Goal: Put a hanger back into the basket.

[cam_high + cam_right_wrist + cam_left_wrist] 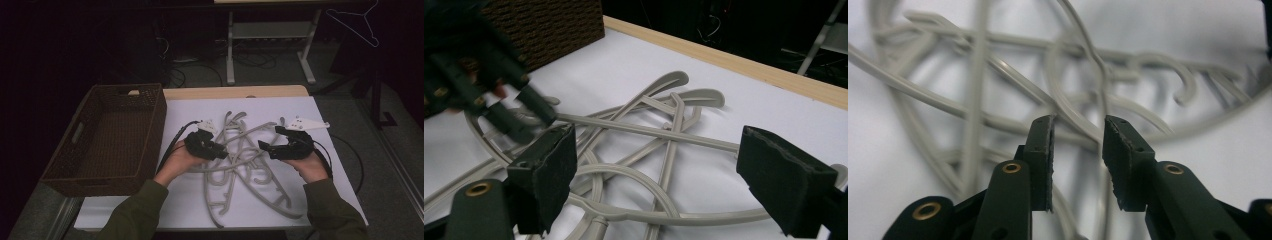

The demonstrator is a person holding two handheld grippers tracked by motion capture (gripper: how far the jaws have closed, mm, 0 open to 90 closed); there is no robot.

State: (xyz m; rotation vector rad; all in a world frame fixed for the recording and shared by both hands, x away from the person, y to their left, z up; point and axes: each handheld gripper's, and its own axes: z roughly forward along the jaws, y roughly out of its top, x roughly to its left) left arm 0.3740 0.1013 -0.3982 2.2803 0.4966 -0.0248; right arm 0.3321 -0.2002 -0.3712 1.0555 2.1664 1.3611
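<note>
Wicker basket (107, 142) empty; hangers (240, 165) beside it.

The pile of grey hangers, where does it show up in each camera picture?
High view: the hangers lie mid-table on the white sheet, between the left gripper and the right gripper.
Left gripper view: the hangers lie tangled beyond the open jaws.
Right gripper view: the hangers spread between the jaws, basket upper left.
Shared landmark: the white sheet.

Parted left tool (1078, 125) over tangled hangers (998, 65)
</note>
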